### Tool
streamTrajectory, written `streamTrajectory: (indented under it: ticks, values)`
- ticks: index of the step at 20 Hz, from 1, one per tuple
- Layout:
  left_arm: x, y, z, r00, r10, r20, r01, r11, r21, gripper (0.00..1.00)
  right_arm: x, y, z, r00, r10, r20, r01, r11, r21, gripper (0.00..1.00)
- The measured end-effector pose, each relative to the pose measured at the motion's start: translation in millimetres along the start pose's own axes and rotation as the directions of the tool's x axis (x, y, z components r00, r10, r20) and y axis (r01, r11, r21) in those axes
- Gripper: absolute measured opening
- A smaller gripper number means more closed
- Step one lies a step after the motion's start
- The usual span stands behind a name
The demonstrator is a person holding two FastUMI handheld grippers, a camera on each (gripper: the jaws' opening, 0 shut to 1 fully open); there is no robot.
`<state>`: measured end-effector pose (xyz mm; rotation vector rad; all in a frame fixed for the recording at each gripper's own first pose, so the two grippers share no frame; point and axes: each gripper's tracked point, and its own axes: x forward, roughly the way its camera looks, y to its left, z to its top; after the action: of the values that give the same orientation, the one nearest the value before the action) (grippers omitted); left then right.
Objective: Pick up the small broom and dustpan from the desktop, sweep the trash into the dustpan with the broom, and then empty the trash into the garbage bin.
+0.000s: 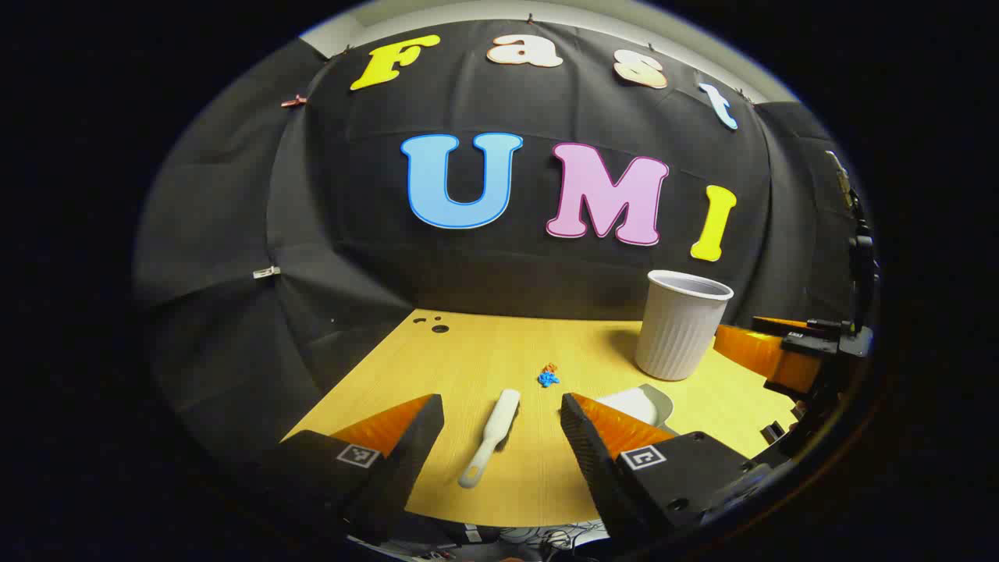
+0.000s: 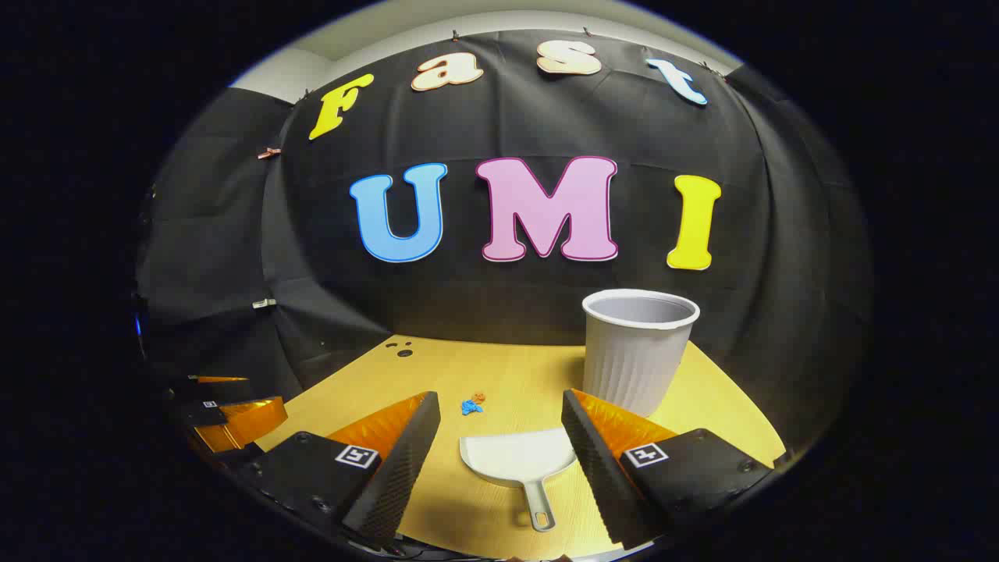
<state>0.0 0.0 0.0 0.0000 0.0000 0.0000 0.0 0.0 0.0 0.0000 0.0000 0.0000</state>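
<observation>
A small white broom lies on the yellow desktop, handle toward me, between the spread fingers of my open left gripper, which holds nothing. A white dustpan lies flat with its handle toward me, between the fingers of my open right gripper, also empty. The dustpan also peeks out behind my left gripper's right finger. Small blue and orange trash scraps sit mid-table beyond both tools. A white ribbed garbage bin stands upright at the back right.
The other gripper shows at the right edge of the left gripper view, and the left one at the left edge of the right gripper view. Small dark holes mark the table's far left corner. Black cloth walls the booth behind.
</observation>
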Motion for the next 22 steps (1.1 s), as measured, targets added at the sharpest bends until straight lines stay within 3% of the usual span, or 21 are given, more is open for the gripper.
streamTrajectory:
  ticks: [4, 9, 16, 22]
  values:
    - [12, -14, 3, 0.999, -0.044, 0.001, 0.044, 0.999, 0.012, 0.96, 8, -8, -14, 0.999, 0.012, -0.051, -0.011, 1.000, 0.010, 0.98]
    - [33, -10, -1, 0.998, -0.053, -0.041, 0.052, 0.998, -0.031, 0.96, 15, -20, -28, 0.995, 0.013, -0.103, -0.009, 0.999, 0.037, 0.98]
    - [65, 13, -12, 0.996, -0.034, -0.086, 0.033, 0.999, -0.008, 0.96, 27, -28, -36, 0.989, 0.012, -0.144, -0.006, 0.999, 0.043, 0.97]
    - [93, 19, -53, 0.970, -0.076, -0.231, 0.068, 0.997, -0.044, 0.96, 40, -31, -54, 0.979, 0.009, -0.206, -0.004, 1.000, 0.026, 0.99]
